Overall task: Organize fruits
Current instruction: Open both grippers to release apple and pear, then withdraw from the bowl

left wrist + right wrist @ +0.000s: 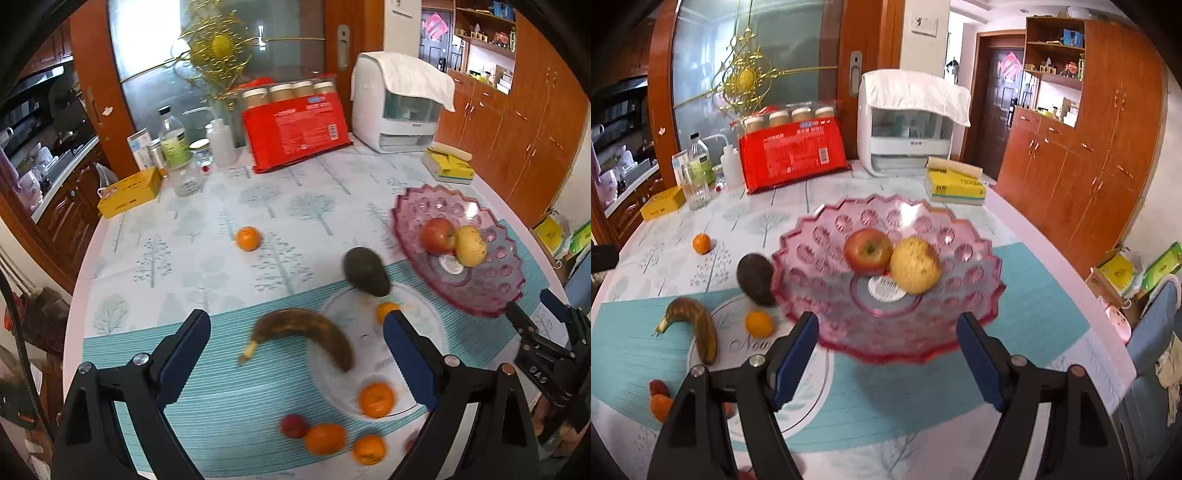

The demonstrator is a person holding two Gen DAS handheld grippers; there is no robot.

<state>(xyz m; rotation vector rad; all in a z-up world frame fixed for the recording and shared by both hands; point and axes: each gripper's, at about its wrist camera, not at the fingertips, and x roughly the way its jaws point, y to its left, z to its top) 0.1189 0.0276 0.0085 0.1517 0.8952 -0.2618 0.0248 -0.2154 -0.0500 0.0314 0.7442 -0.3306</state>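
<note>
A pink glass fruit bowl point(827, 314) point(480, 295) holds a red apple point(868, 251) point(437, 236) and a yellow pear point(915, 265) point(471, 245). A dark avocado point(366, 271) point(755, 278) lies left of the bowl. A browned banana point(306, 332) point(698, 325) lies on the teal mat. Several oranges point(376, 399) point(759, 324) and a small red fruit point(293, 425) are scattered on the table. My left gripper point(297, 350) is open and empty above the banana. My right gripper point(888, 350) is open and empty at the bowl's near rim; it also shows in the left wrist view point(535, 314).
A lone orange point(248, 238) point(701, 243) lies mid-table. At the back stand a red package point(295, 129), bottles and a glass point(186, 177), yellow boxes point(129, 192) point(955, 186) and a white appliance point(908, 125). The table edge curves on the right point(1071, 266).
</note>
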